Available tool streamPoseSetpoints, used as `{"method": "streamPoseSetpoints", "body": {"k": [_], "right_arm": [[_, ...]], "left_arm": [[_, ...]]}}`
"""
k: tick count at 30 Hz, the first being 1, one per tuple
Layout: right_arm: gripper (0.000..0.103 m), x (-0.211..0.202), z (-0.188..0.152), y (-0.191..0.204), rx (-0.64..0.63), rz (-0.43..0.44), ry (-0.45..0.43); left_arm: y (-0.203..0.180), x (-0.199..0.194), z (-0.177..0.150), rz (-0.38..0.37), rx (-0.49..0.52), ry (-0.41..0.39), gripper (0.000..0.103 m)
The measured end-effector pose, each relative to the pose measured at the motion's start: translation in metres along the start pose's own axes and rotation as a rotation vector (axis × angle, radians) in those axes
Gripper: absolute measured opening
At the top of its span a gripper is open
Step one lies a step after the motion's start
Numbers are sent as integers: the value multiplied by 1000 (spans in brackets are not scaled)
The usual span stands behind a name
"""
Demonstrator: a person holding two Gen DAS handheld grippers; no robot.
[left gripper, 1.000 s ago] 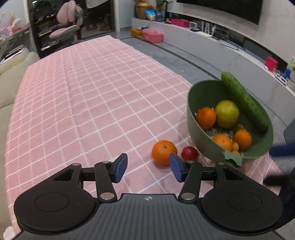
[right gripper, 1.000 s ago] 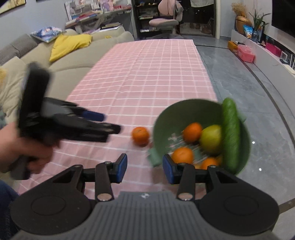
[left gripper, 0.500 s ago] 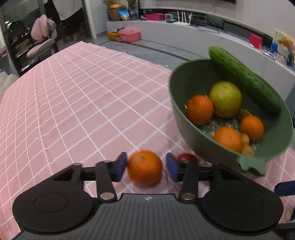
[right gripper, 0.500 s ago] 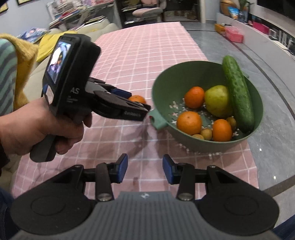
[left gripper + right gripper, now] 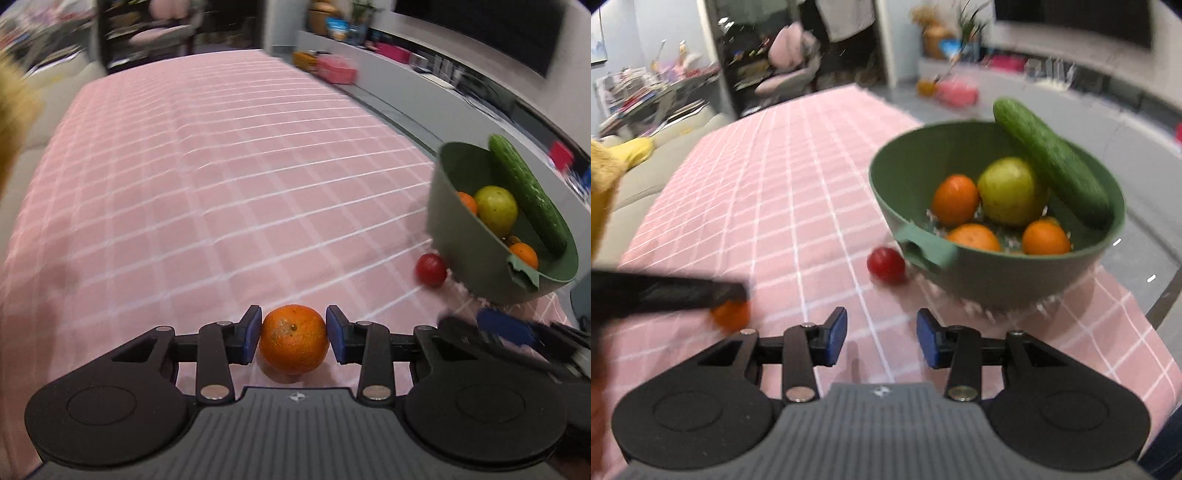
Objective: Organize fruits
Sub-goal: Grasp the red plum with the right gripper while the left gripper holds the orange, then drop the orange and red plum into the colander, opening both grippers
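Note:
My left gripper (image 5: 294, 334) is shut on an orange (image 5: 294, 339), its blue pads touching both sides of the fruit. In the right wrist view the left gripper (image 5: 668, 293) shows blurred at the left, with the orange (image 5: 730, 315) under its tip. My right gripper (image 5: 881, 341) is open and empty, low over the cloth. A small red fruit (image 5: 886, 264) lies on the cloth beside the green bowl (image 5: 993, 273); it also shows in the left wrist view (image 5: 430, 269). The bowl (image 5: 458, 236) holds oranges, a yellow-green fruit (image 5: 1012, 192) and a cucumber (image 5: 1051, 162).
The pink checked tablecloth (image 5: 221, 177) covers a long table, with a sofa (image 5: 665, 155) along its left side. The bowl stands near the table's right edge, with grey floor (image 5: 1145, 206) beyond it. A low shelf with boxes runs along the far wall.
My left gripper has closed on the orange and swung left, so the bowl now sits at its far right. My right gripper has dropped lower and closer to the red fruit.

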State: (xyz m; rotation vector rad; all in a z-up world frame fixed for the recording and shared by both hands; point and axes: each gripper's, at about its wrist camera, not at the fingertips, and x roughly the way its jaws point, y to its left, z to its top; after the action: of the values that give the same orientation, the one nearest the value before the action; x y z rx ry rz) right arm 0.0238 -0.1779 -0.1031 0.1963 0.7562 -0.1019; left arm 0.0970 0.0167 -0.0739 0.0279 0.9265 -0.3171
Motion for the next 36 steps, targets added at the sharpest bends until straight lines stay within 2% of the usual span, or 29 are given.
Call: {"method": "streamPoseSetpoints", "body": {"k": [4, 9, 16, 19, 22, 26, 32, 36], "right_arm": [[39, 23, 2, 20, 60, -120, -18], [44, 46, 12, 33, 136, -267, -31], [43, 63, 22, 41, 152, -287, -17], [27, 65, 25, 43, 143, -290, -5], [26, 64, 27, 39, 141, -262, 9], [25, 56, 24, 38, 120, -182, 38], [25, 11, 20, 40, 12, 4, 42], [25, -21, 23, 29, -30, 81, 32]], "left_arm": [[18, -24, -14, 17, -51, -12, 43], [28, -40, -22, 22, -72, -26, 43], [27, -45, -25, 21, -74, -35, 43], [25, -44, -25, 19, -71, -40, 43], [24, -44, -24, 16, -76, -46, 43], [22, -47, -21, 10, -81, -63, 43], [19, -53, -14, -5, -90, -100, 43], [12, -56, -9, -15, -84, -115, 43]]}}
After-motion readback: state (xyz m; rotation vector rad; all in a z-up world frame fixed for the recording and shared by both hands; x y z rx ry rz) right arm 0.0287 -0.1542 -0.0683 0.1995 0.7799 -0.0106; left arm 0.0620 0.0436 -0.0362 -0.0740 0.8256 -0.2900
